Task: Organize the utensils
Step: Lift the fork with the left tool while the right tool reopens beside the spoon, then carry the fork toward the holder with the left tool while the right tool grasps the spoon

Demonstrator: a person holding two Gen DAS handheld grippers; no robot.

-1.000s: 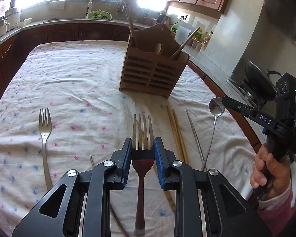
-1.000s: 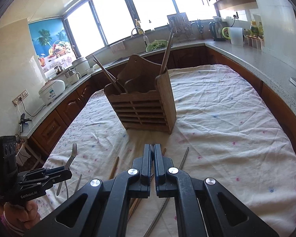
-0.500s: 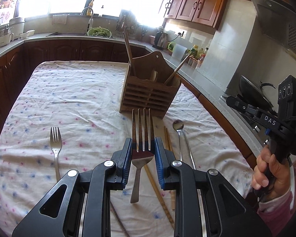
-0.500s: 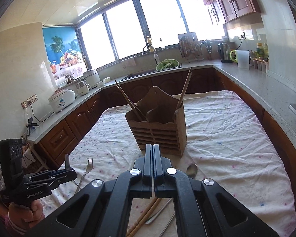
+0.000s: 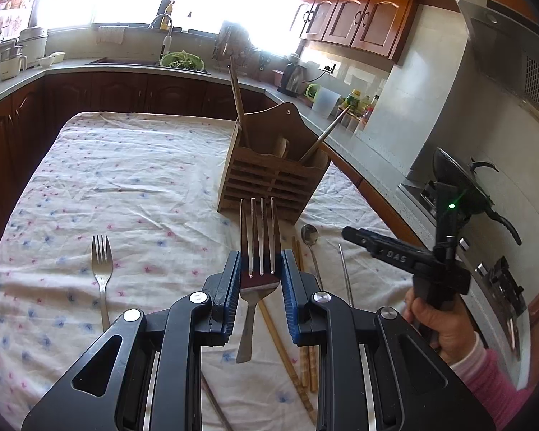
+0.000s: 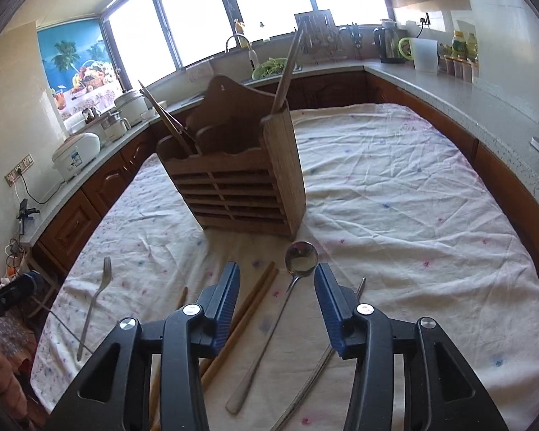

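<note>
My left gripper [image 5: 260, 273] is shut on a steel fork [image 5: 258, 248], held tines-up above the floral tablecloth. A wooden utensil holder [image 5: 273, 176] stands ahead, with chopsticks and a utensil sticking out; it also shows in the right wrist view [image 6: 240, 183]. My right gripper [image 6: 276, 291] is open, low over the table, with a steel spoon [image 6: 298, 262] lying between its fingers. Wooden chopsticks [image 6: 251, 305] lie left of the spoon. A second fork [image 6: 97, 294] lies on the cloth at the left. The right gripper also shows in the left wrist view [image 5: 355, 233].
A thin metal chopstick [image 5: 345, 276] lies right of the spoon. Kitchen counters [image 6: 449, 89] wrap around the table on the far and right sides, with a kettle, jug and bottles. A stove with a wok [image 5: 460, 183] stands to the right.
My left gripper has lifted the fork off the cloth and tilted it upright. My right gripper has opened from shut and come down over the spoon.
</note>
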